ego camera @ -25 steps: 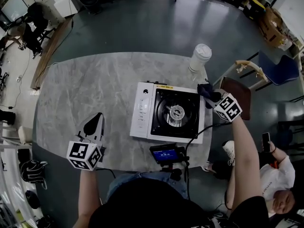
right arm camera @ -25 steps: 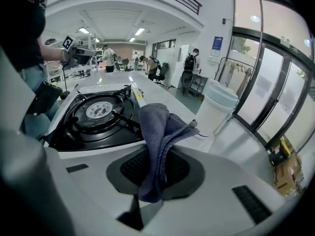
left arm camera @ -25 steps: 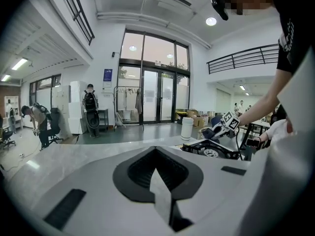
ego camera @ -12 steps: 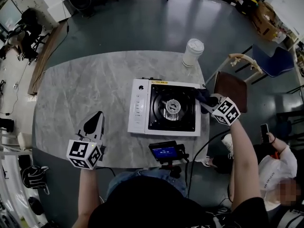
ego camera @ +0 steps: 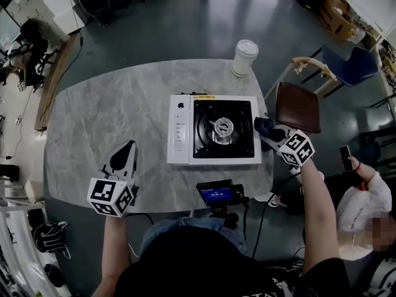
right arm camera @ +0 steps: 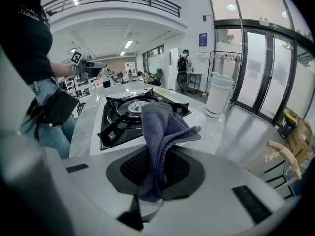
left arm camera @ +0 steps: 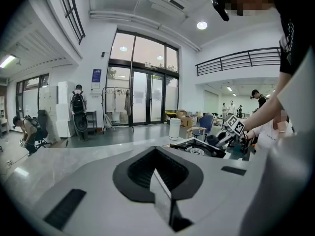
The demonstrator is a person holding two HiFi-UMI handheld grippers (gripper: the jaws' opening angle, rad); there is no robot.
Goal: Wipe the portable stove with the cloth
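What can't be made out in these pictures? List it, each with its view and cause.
- Head view: whether the blue-grey cloth touches the white and black portable stove. The steep overhead angle hides any gap between them.
- Head view: the text on the small blue-lit screen is too small to read.
- Right gripper view: part of the stove's near edge is hidden behind the raised cloth.

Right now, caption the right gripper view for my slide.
Right gripper, shut on the blue-grey cloth, poised beside the portable stove, white cup beyond.
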